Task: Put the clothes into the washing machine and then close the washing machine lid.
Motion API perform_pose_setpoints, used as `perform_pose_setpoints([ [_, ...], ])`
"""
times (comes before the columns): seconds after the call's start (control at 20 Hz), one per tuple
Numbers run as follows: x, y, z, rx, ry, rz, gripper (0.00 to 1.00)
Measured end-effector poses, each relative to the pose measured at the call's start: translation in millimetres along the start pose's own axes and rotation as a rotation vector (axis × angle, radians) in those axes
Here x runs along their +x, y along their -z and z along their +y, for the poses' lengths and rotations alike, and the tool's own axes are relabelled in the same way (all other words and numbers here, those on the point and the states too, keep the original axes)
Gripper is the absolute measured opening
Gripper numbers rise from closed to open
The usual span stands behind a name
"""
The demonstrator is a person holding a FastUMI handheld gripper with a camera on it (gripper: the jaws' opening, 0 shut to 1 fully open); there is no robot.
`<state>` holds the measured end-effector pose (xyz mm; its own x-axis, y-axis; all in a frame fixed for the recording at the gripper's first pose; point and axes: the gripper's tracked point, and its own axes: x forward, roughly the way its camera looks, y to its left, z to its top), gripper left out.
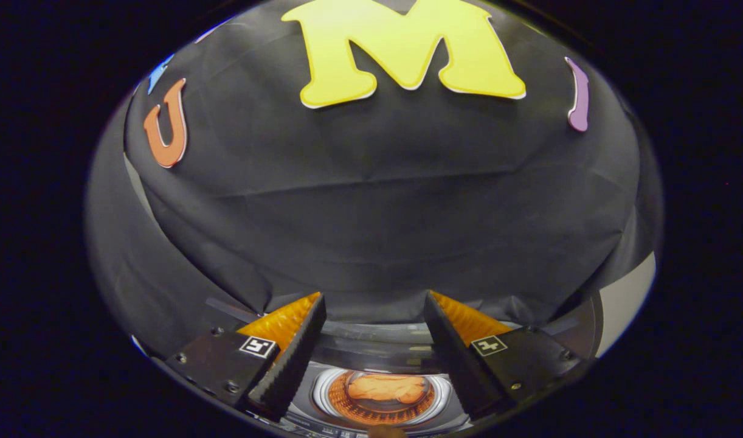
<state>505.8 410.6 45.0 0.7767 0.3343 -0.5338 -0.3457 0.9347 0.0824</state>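
Observation:
My gripper (374, 310) is open, its two black ribbed fingers (295, 353) spread wide with nothing between them. Below and between the fingers lies the washing machine (380, 350), seen from above. Its round drum opening (380, 395) glows orange inside a pale rim. An orange piece of clothing (387, 387) lies inside the drum. Just beyond the opening, a dark glossy panel (371, 337) that may be the raised lid stands against the cloth wall; I cannot tell for sure. The fingers hang above the machine without touching it.
The black cloth wall (377, 201) rises right behind the machine and wraps round to the left. A pale wall strip (627, 304) shows at the right, past the cloth's edge.

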Motion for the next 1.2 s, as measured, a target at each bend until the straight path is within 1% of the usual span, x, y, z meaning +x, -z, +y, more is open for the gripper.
perform_pose_setpoints([
  [0.1,-9,6,2,-0.011,-0.006,-0.038,1.0],
  [1.2,-55,50,11,-0.042,-0.013,-0.171,1.0],
])
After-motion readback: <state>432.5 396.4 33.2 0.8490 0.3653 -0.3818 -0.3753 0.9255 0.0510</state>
